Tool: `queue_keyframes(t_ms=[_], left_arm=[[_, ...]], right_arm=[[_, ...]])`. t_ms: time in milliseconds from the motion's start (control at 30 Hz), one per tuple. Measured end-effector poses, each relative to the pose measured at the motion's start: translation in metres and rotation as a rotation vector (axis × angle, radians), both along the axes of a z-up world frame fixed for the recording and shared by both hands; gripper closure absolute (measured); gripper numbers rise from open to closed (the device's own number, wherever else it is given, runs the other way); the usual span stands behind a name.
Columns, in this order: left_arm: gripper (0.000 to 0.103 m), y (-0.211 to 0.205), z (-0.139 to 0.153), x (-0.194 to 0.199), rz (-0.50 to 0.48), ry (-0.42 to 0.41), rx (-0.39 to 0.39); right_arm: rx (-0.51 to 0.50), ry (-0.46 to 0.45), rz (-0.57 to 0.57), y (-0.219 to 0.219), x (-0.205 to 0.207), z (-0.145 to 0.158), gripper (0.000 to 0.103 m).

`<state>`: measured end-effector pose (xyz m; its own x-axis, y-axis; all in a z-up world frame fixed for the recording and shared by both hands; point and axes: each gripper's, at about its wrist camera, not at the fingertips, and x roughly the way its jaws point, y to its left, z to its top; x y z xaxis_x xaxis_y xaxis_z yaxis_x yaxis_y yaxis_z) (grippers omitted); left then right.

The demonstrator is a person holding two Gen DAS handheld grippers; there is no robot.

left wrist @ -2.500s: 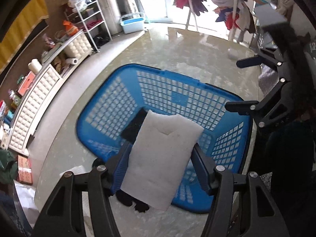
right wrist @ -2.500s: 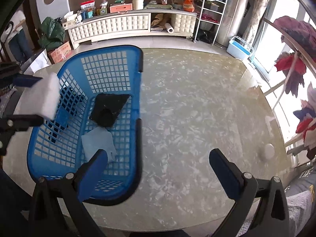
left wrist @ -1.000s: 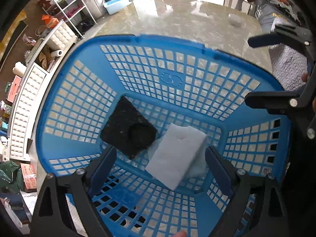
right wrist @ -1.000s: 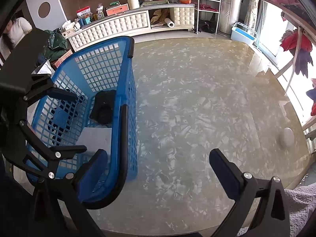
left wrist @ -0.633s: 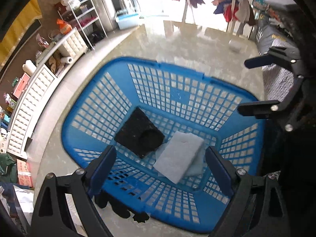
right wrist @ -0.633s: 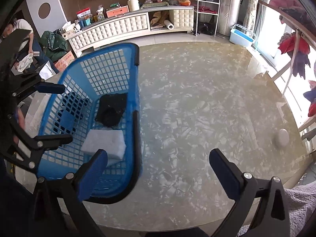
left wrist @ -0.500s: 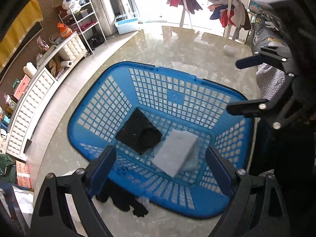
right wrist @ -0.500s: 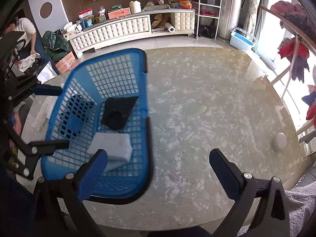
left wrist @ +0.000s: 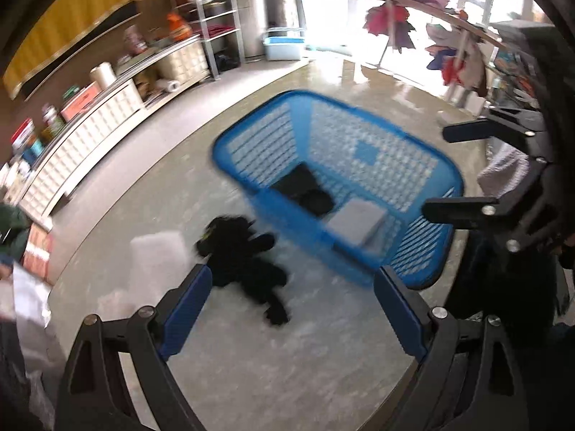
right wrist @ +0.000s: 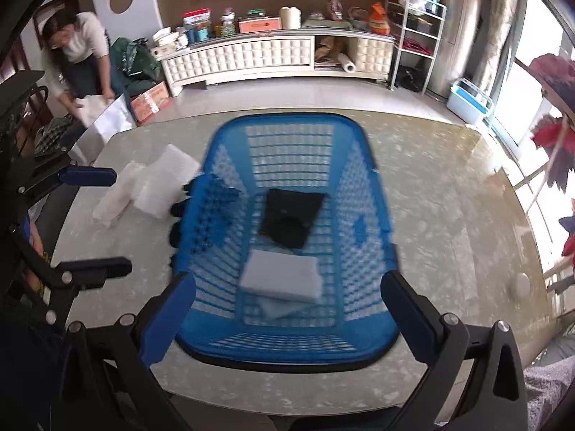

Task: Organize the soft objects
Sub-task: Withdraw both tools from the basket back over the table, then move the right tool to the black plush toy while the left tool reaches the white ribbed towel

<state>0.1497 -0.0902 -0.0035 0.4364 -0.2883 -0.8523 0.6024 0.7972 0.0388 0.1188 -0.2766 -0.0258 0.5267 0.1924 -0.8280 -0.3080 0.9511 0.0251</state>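
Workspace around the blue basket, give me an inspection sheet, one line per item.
Surface: glossy marbled table top, bare on the window side.
Job's things: blue plastic lattice basket holds a white foam block and a black square pad; a black plush toy and white foam pieces lie outside it.
Clutter: small white round object near the table edge.
Grippers: left hand-held gripper open and empty; right hand-held gripper open and empty.
Cables: nothing seen.
Surroundings: long white cabinet, metal shelf rack, person by the bags.
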Motion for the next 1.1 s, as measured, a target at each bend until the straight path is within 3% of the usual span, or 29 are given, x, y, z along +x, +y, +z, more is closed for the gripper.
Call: queue_keyframes(t_ms=[133, 167, 200, 733, 967, 1100], left_arm=[[0.011, 0.031, 0.001, -0.004, 0.062, 0.002, 0.002], [0.002, 0.038, 0.001, -0.005, 0.072, 0.003, -0.005], [0.0, 0.046, 0.001, -0.006, 0.087, 0.002, -0.006], [0.0, 0.146, -0.019, -0.022, 0.253, 0.054, -0.032], [0.0, 0.178, -0.032, -0.011, 0.335, 0.102, -0.083], [0.0, 0.189, -0.045, -0.006, 0.357, 0.11, -0.052]], right_arm=[[-0.013, 0.001, 0.043, 0.028, -0.002, 0.0, 0.0], [-0.023, -0.001, 0.06, 0.039, -0.002, -0.001, 0.0], [-0.028, -0.003, 0.068, 0.045, -0.001, 0.0, 0.0], [-0.061, 0.054, 0.232, 0.157, 0.021, -0.03, 0.0], [-0.146, 0.084, 0.273, 0.193, 0.028, -0.052, 0.0], [-0.17, 0.104, 0.282, 0.206, 0.036, -0.064, 0.0]])
